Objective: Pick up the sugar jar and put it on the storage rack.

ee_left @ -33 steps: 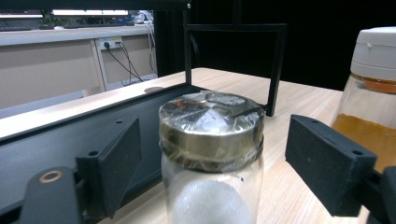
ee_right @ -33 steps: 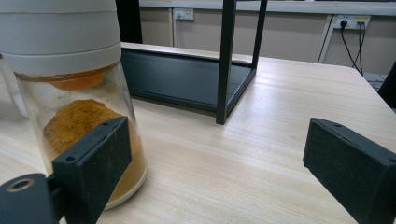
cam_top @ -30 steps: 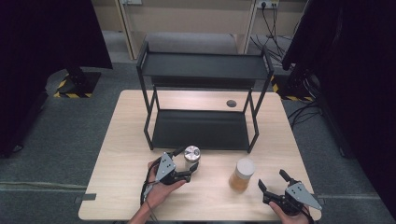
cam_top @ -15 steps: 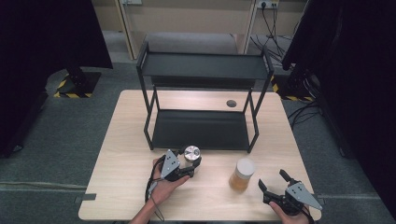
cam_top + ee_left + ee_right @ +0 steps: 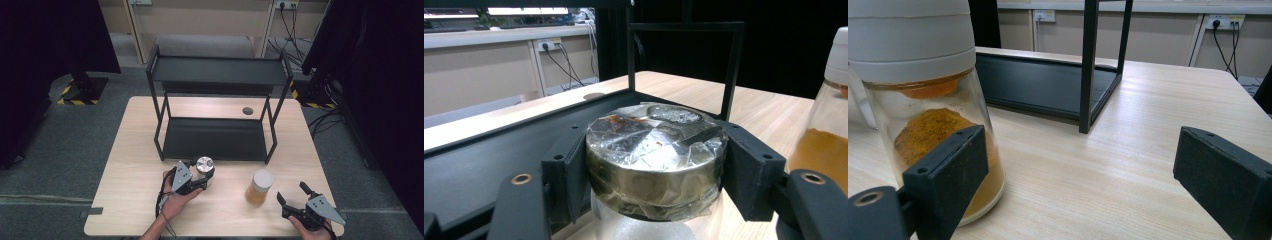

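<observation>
A pale wooden table (image 5: 130,200) with visible grain and a smooth, faintly glossy finish carries a matt black metal two-tier rack (image 5: 218,70). A clear glass jar with a shiny metal lid under crinkled transparent film (image 5: 656,145) sits between matt black plastic jaws. Beside it, a glossy clear jar of orange powder with a smooth white plastic cap (image 5: 923,100).

The left tongs (image 5: 200,176), held in the person's left hand (image 5: 175,200), are closed on the silver-lidded jar (image 5: 204,165), one jaw pressed against each side of its foil-wrapped lid in the left gripper view. To the right of that jar and well apart from it, the right tongs (image 5: 292,192) rest in the right hand (image 5: 306,227), jaws spread wide with nothing between them.
</observation>
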Tool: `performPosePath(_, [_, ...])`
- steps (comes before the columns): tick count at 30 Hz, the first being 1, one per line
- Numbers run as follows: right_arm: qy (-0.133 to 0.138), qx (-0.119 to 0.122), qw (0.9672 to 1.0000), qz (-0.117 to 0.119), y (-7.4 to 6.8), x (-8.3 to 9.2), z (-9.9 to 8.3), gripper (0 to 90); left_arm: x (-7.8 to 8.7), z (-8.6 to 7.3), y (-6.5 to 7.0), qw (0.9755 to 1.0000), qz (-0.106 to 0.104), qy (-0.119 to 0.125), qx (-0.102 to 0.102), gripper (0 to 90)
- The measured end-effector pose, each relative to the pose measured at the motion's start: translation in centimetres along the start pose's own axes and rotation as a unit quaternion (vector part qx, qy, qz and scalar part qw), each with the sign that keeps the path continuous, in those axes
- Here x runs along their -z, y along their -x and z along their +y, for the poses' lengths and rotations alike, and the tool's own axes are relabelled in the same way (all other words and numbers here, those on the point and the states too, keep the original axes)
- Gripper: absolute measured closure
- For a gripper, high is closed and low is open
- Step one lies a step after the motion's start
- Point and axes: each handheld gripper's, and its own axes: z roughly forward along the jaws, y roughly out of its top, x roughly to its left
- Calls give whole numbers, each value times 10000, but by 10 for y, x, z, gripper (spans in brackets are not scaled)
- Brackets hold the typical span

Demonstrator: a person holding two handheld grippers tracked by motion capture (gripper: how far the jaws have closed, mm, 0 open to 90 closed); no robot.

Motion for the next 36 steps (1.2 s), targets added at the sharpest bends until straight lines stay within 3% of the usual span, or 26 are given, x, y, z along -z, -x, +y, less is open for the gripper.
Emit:
performPosePath(9, [7, 0, 10000, -7, -1, 0, 0, 77, 15, 12, 3, 9995, 151, 259, -38, 345])
performPosePath(19, [14, 1, 10000, -18, -1, 0, -1, 77, 30, 32, 8, 9973, 330, 637, -139, 345])
performPosePath(36, [30, -26, 10000, -21, -1, 1, -1, 77, 42, 52, 12, 9933, 713, 901, -130, 346])
